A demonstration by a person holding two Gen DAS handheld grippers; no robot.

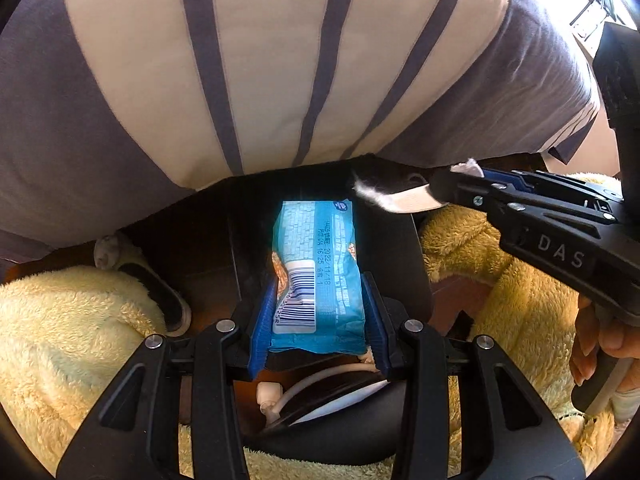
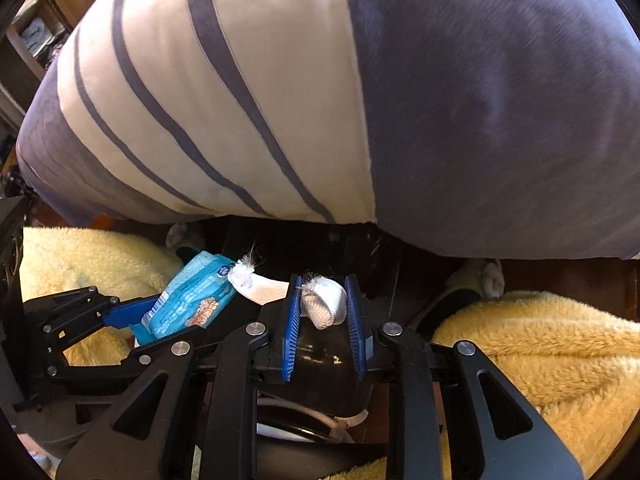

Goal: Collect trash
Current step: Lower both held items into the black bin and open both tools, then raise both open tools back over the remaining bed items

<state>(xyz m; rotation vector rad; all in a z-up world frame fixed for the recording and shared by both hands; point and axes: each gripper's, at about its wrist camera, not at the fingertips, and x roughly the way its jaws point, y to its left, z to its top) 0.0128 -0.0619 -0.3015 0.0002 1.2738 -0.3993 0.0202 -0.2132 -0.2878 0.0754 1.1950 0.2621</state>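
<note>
My left gripper [image 1: 318, 312] is shut on a blue snack wrapper [image 1: 314, 264] with a barcode, held lengthwise between the blue pads. The wrapper also shows in the right wrist view [image 2: 192, 300], at the left. My right gripper [image 2: 324, 304] is shut on a frayed white fabric strip [image 2: 324, 300], folded between its pads, with one end trailing left. In the left wrist view the right gripper [image 1: 444, 192] comes in from the right with the white strip [image 1: 396, 198] hanging at its tip, just beside the wrapper's far end.
The person's striped grey and cream shirt [image 1: 260, 80] fills the upper half. Yellow fleece trousers [image 1: 60, 320] sit left and right, and slippered feet [image 2: 480, 280] stand on a dark wooden floor. A dark rounded object with a white cable [image 1: 320, 400] lies below the grippers.
</note>
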